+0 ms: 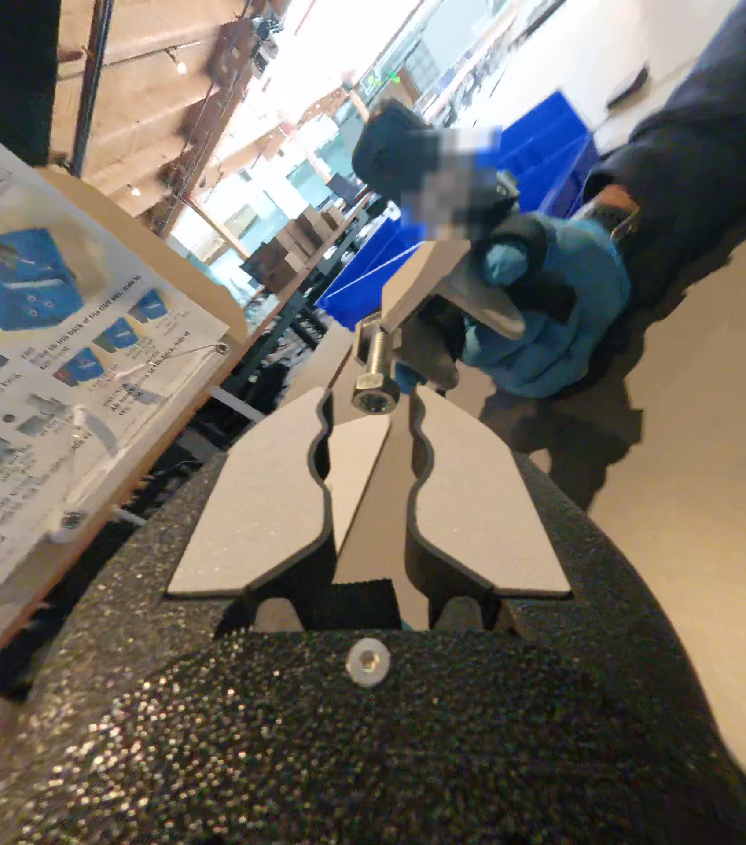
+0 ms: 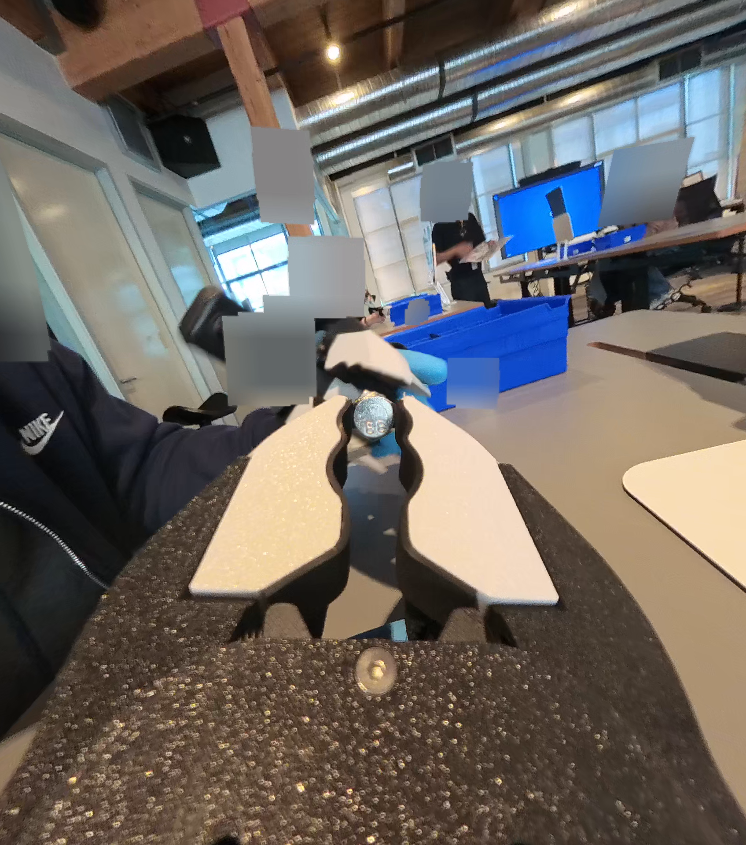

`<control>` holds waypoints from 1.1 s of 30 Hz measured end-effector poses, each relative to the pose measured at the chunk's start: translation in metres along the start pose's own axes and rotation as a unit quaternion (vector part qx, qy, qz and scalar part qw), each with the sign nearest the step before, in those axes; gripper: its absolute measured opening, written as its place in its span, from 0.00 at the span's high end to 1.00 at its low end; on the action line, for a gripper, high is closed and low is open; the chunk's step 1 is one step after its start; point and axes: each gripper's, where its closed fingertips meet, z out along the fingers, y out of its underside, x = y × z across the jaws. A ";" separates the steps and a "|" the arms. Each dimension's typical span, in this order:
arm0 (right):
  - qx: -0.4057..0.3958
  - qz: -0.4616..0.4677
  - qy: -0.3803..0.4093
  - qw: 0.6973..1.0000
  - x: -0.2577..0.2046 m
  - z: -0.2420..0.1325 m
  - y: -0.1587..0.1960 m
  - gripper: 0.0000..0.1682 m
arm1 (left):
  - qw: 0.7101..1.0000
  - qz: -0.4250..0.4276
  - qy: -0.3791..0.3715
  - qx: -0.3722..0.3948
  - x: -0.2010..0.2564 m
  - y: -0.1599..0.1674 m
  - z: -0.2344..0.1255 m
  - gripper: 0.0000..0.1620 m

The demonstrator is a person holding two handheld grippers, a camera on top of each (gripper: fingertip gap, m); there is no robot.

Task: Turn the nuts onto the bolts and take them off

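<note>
A silver bolt (image 1: 378,359) is held in the air between my two grippers. My left gripper (image 1: 371,398) is closed about the hex nut (image 1: 375,393) at the end of the bolt's thread. My right gripper (image 1: 384,322) shows beyond it, gripping the bolt's head end, with a blue-gloved hand (image 1: 558,320) behind it. In the right wrist view my right gripper (image 2: 373,411) is shut on the round bolt head (image 2: 373,423). One finger (image 2: 366,354) of the left gripper shows just past it. The nut is hidden in that view.
A grey table (image 2: 567,434) carries a blue bin (image 2: 499,338), a white mat (image 2: 727,503) at the right and a dark board (image 2: 736,356). A printed sheet on cardboard (image 1: 41,366) stands at the left. A person's dark sleeve (image 2: 133,448) is close on the left. The grippers are tip to tip, or close to it.
</note>
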 end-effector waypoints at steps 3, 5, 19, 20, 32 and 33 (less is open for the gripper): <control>0.009 0.001 0.002 1.000 0.000 -0.003 -0.002 0.90 | 0.987 -0.145 0.035 0.056 -0.003 -0.011 -0.003 0.76; 0.014 0.000 0.005 1.000 -0.001 -0.006 -0.003 0.90 | 0.962 -0.249 0.072 0.083 -0.005 -0.016 -0.005 0.75; 0.014 0.000 0.000 1.000 -0.003 -0.008 -0.002 0.89 | 0.961 -0.257 0.089 0.056 0.006 -0.006 0.003 0.90; 0.013 0.001 0.000 1.000 -0.003 -0.008 -0.002 0.90 | 0.978 -0.190 0.066 0.044 0.006 -0.004 0.003 0.89; 0.022 -0.022 0.014 0.999 -0.002 -0.009 -0.005 0.89 | 0.971 -0.222 0.054 0.072 -0.003 -0.014 -0.001 0.77; 0.023 -0.029 0.018 0.999 -0.002 -0.009 -0.005 0.89 | 0.957 -0.269 0.070 0.082 -0.004 -0.015 -0.001 0.77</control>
